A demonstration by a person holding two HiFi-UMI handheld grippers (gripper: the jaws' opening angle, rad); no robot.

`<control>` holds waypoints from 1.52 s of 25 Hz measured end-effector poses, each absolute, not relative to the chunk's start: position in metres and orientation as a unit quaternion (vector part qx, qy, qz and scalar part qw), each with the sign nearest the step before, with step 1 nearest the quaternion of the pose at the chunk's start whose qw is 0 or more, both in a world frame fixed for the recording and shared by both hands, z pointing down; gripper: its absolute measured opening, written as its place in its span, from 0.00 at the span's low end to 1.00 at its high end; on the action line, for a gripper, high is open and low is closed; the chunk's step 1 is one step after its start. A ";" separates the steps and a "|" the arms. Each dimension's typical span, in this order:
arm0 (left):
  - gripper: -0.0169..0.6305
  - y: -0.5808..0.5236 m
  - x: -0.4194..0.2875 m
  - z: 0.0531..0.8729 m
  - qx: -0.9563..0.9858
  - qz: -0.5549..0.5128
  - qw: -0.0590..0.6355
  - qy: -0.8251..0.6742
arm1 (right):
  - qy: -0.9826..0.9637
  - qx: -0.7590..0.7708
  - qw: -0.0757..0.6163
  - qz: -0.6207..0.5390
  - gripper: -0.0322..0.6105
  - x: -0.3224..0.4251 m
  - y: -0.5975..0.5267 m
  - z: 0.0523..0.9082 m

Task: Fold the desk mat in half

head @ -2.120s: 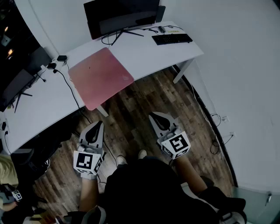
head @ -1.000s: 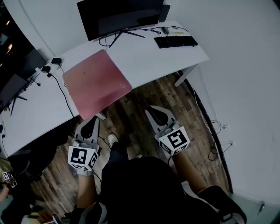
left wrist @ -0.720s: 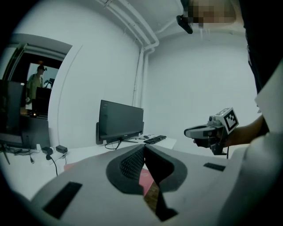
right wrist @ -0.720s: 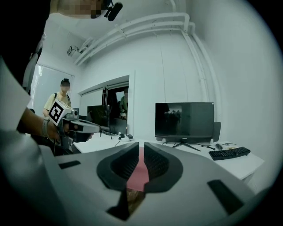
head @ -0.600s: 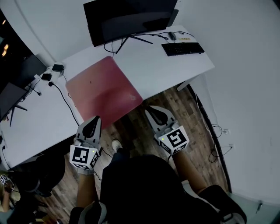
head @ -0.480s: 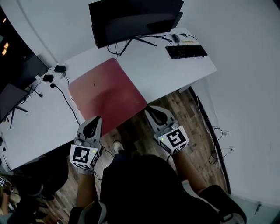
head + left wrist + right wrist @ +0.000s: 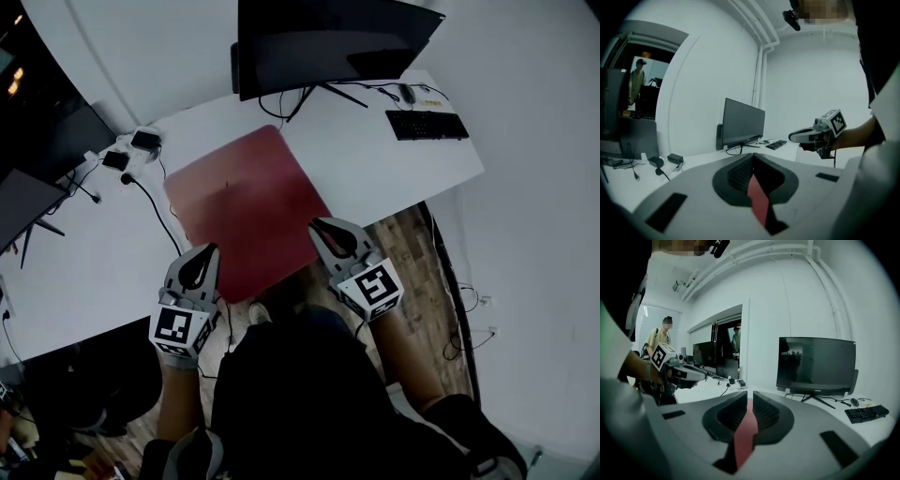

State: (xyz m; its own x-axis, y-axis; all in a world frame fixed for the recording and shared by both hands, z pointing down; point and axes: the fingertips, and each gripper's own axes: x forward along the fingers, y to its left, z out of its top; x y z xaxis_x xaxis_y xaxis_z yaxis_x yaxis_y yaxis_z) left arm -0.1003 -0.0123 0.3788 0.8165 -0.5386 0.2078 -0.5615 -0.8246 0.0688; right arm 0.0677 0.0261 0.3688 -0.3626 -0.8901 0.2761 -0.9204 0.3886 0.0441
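Jaws together on the left gripper [image 7: 206, 251] and on the right gripper [image 7: 322, 228] alike, clamped on nothing. Only a sliver of red through each slit, most likely the desk mat [image 7: 246, 202] lying beyond rather than anything pinched.

Mat flat and unfolded on the white desk [image 7: 375, 159], just in front of the stand of the big monitor [image 7: 328, 42] and set askew to it. Edge farthest from the monitor apparently hanging a little past the desk's front. Left gripper by that far edge's corner out to the left of the monitor in the head view, right gripper by the corner straight out from the monitor's stand. Both nosing toward the monitor, neither clearly touching the mat.

Step in hand, by the look of it: getting hold of those two corners.
- Open both pairs of jaws first, wide enough for the mat's thickness.
- Slip one jaw under the overhanging edge and one over it, rather than digging at the desk top.
- Bite equally deep at both corners for an even lift.
- Carry the edge up and over toward the monitor in one arc, corners level.
- Lay it on the edge nearest the monitor, corner to corner.
- Mind the monitor's stand, and the cable [image 7: 155, 208] and power adapters [image 7: 141, 142] to the monitor's left.
- No worry from the keyboard [image 7: 427, 125], well apart on the monitor's right.
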 end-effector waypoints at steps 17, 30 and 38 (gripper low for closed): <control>0.04 -0.012 -0.086 0.425 0.904 0.146 0.103 -0.389 | -0.893 0.398 0.193 0.082 0.12 0.083 -0.023 0.422; 0.10 0.021 -0.050 0.492 0.881 0.221 0.128 -0.398 | -0.924 0.242 0.282 0.089 0.35 0.096 0.000 0.499; 0.35 0.042 -0.037 0.541 0.879 0.278 0.123 -0.368 | -0.923 0.170 0.337 0.072 0.45 0.094 0.025 0.550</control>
